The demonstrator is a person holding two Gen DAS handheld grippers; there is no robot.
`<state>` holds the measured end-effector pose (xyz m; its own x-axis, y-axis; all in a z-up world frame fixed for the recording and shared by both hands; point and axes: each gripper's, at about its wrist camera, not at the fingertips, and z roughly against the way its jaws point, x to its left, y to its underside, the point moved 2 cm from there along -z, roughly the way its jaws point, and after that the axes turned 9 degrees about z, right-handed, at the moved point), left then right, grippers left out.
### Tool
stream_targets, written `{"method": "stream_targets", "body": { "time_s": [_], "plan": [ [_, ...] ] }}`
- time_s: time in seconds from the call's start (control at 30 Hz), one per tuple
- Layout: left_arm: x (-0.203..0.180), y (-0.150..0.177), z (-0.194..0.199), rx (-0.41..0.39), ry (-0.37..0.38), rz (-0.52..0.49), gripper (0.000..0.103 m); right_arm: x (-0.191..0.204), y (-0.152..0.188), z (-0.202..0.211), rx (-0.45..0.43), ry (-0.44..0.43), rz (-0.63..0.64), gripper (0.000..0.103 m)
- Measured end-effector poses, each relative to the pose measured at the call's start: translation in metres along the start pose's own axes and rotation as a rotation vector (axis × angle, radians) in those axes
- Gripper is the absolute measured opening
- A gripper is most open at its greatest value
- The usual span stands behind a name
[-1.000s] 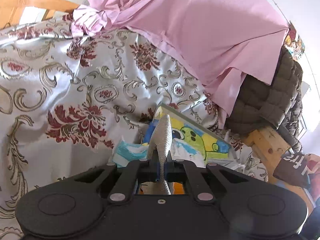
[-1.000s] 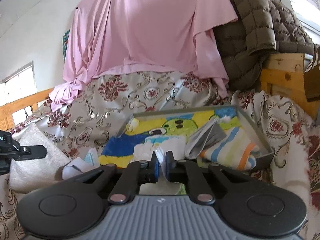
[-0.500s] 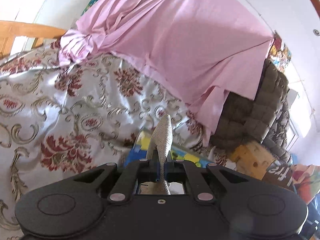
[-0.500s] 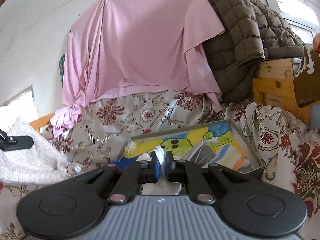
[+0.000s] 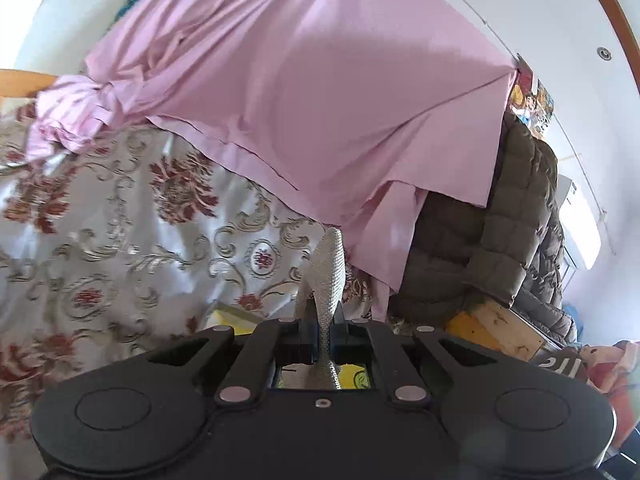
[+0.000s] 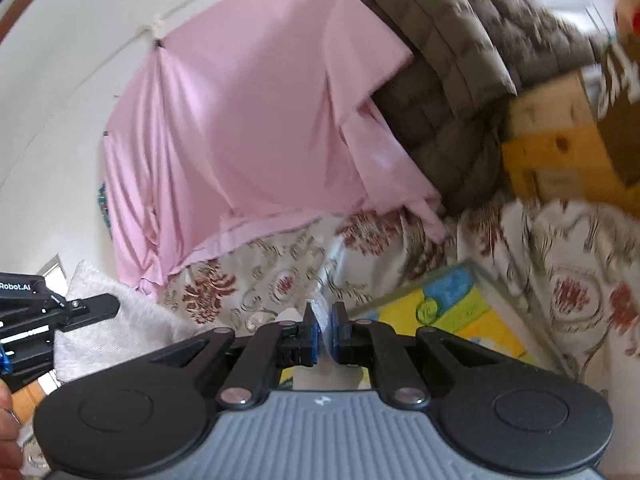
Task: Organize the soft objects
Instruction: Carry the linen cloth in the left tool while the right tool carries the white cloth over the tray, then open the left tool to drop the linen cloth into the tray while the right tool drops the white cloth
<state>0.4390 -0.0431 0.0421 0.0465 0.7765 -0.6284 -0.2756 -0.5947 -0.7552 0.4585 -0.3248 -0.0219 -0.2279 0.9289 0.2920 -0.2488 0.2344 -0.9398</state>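
The left tongs (image 5: 323, 322) pinch a gray cloth (image 5: 329, 276). The right tongs (image 6: 325, 330) pinch a thin white cloth (image 6: 322, 312).

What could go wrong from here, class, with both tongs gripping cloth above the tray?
1. The left tongs pinch only a narrow fold of the grey knit cloth; it may slip out.
2. The right tongs hold a thin white cloth by its edge; it could drop outside the cartoon-printed tray.
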Motion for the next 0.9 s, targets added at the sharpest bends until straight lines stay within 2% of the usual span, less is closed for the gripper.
{"method": "stream_targets", "body": {
  "time_s": [0.13,0.3,0.43,0.6,0.73,0.77,0.8,0.87,0.9],
  "plan": [
    [0.007,0.011,-0.04,0.033,0.001,0.001,0.004,-0.009,0.001,-0.033,0.088,0.006,-0.018,0.007],
    [0.028,0.028,-0.07,0.111,-0.048,0.019,0.004,-0.008,0.003,-0.063,0.188,0.0,-0.01,0.007],
    [0.044,0.036,-0.071,0.147,-0.114,-0.031,0.005,0.006,0.011,-0.076,0.268,0.028,0.071,0.007],
    [0.063,0.041,-0.073,0.244,-0.237,-0.091,0.006,0.025,0.016,-0.084,0.328,0.068,0.176,0.01],
    [0.075,0.048,-0.075,0.326,-0.306,-0.158,0.014,0.033,0.021,-0.089,0.381,0.108,0.234,0.017],
    [0.077,0.049,-0.076,0.345,-0.316,-0.169,0.015,0.034,0.021,-0.088,0.388,0.117,0.247,0.021],
    [0.079,0.05,-0.077,0.365,-0.32,-0.171,0.019,0.034,0.021,-0.088,0.393,0.124,0.259,0.025],
    [0.082,0.05,-0.074,0.381,-0.328,-0.17,0.028,0.036,0.02,-0.083,0.39,0.14,0.283,0.041],
    [0.082,0.05,-0.072,0.383,-0.331,-0.173,0.034,0.036,0.018,-0.08,0.385,0.147,0.291,0.044]
  ]
}}
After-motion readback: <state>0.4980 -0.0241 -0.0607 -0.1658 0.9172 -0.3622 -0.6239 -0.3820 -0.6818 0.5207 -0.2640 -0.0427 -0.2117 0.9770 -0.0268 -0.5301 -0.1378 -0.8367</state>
